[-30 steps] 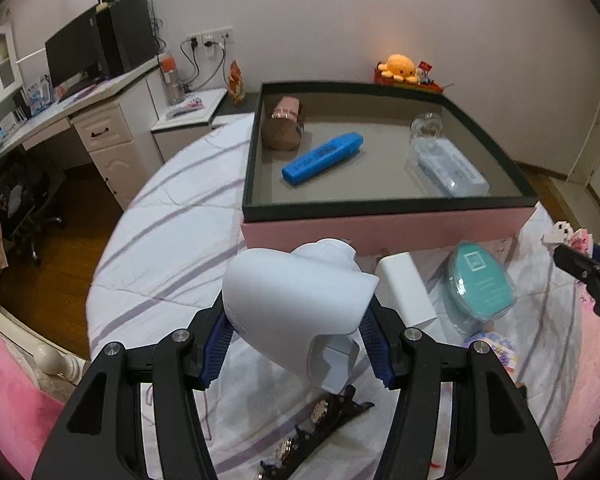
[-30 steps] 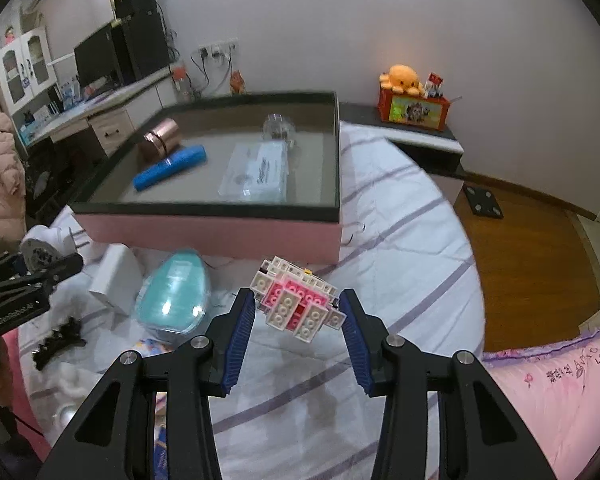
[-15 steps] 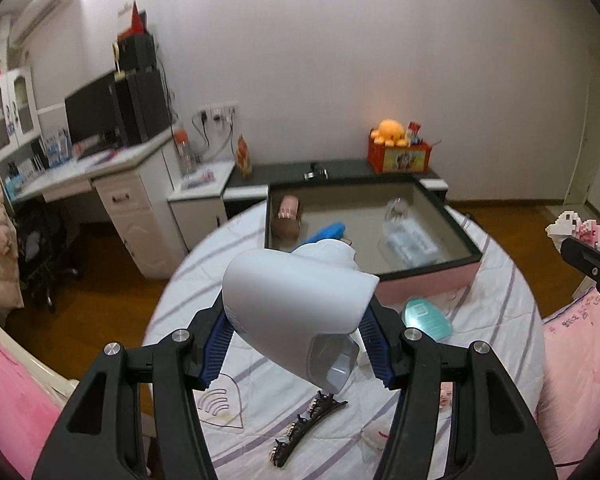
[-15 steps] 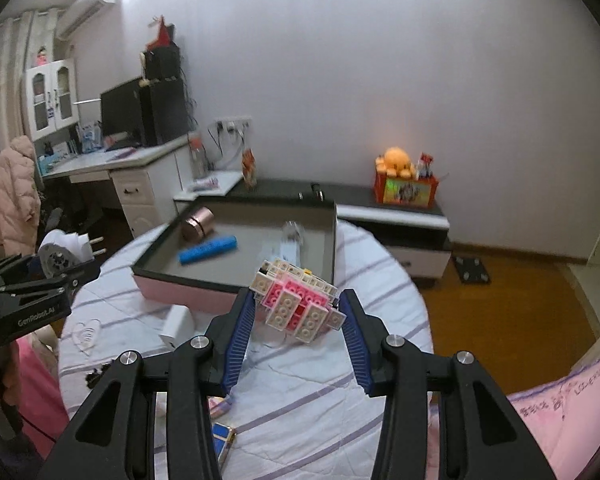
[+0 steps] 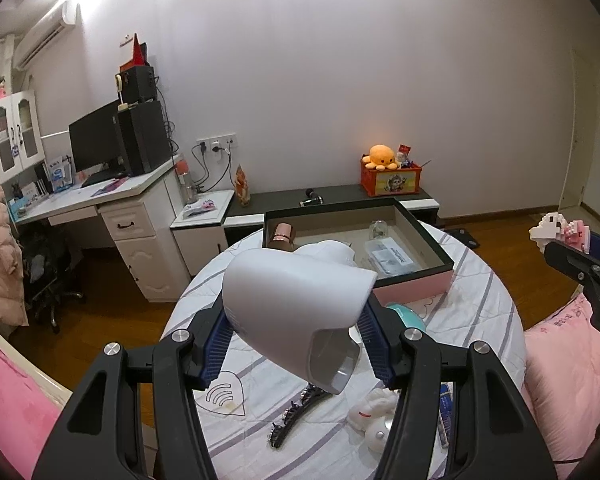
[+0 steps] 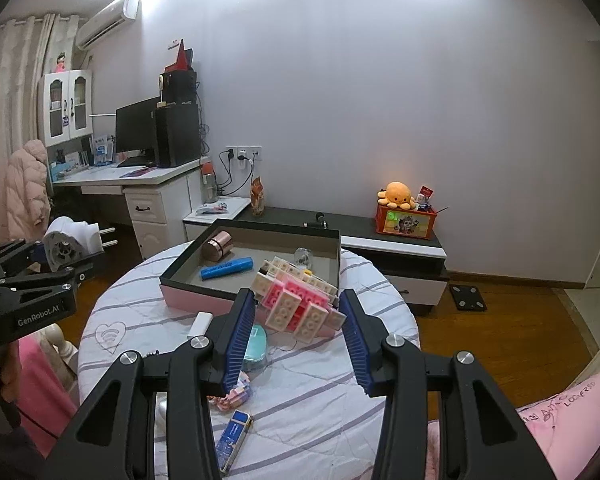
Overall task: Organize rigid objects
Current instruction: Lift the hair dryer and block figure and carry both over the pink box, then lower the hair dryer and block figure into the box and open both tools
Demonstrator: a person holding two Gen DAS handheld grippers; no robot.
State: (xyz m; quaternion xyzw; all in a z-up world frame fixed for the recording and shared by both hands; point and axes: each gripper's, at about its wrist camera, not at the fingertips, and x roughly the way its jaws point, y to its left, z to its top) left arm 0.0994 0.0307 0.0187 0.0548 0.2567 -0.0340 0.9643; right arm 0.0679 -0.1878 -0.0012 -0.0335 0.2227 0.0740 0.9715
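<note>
My left gripper (image 5: 296,332) is clamped on a white plug-in device (image 5: 296,300), its blue pads pressing the smooth shell from both sides; seen from the right wrist, two metal prongs project from the device's far end (image 6: 70,242). My right gripper (image 6: 298,318) is clamped on a pink-and-cream brick model (image 6: 300,304), which sits tilted between the pads. Both held items hang in the air above the round table (image 6: 339,400) covered in a white cloth with purple stripes.

The pink box with a dark rim (image 6: 188,294) rests on the far part of the table. Inside it lie a copper-coloured cylinder (image 6: 218,245) in the left rear corner, a blue marker (image 6: 226,268) just in front of it, a small clear jar (image 5: 377,230) toward the rear, and a clear flat packet (image 5: 389,258) near the right wall.

Outside the box, on the cloth, lie a white block (image 6: 200,325), a teal oval case (image 6: 256,344), a black hair clip (image 5: 296,412), a small white plush (image 5: 373,414) and a blue-and-white packet (image 6: 232,438).
</note>
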